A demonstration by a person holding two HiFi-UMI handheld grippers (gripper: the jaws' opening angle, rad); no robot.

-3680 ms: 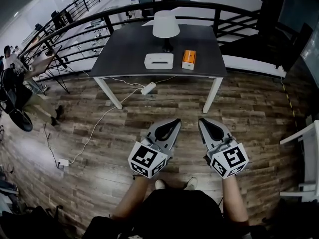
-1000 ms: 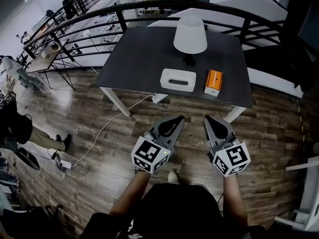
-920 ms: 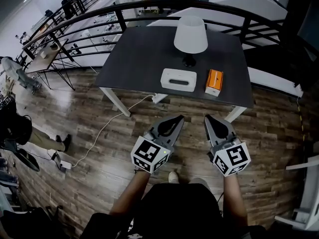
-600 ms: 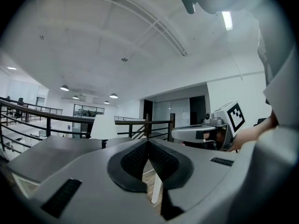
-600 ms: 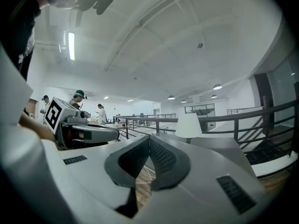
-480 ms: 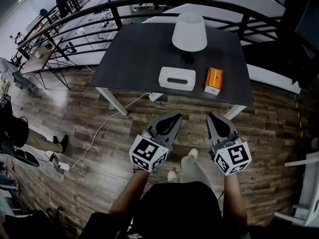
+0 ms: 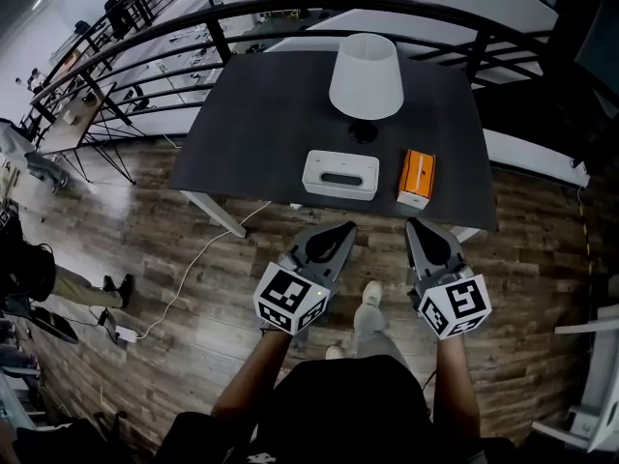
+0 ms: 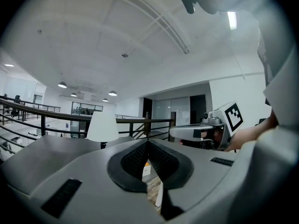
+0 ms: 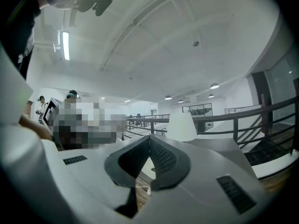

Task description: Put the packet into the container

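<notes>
Right gripper [image 7: 418,225]: jaws pressed together, nothing between them. It is held out over the floor, short of the table's near edge.
Left gripper [image 7: 340,230]: tips touching, empty too. It sits level with its partner, the two side by side.
Step in hand: my reading is the approach. Neither tool is over the table [image 7: 251,114] yet, and the packet is untouched.
Packet [image 7: 417,177]: orange and oblong, lying flat near the table's front edge. It is almost straight ahead of the right gripper.
Container [image 7: 340,174]: a white box with a dark slot on top. It is just left of the packet but apart from it, ahead of the left gripper.
Lamp [image 7: 366,77]: it stands behind both. The shade spreads wide above its base, close behind the container.
Who picks: the right gripper looks the natural choice, since the packet is on its side.
Before contact: spread the jaws while over the floor, not over the packet. Shut tips would only shove it.
Grip: take it across the narrow width near one end, so the free end can lead into the slot.
Path: come in low over the front edge and stay in front of the lamp base.
Left's job: it likely braces the container so the box does not slide when the packet goes in.
Risk: the slot looks narrow, so the packet may have to go in end-on and lined up.
Floor hazard: a cable [image 7: 208,259] trails left of the walking line.
</notes>
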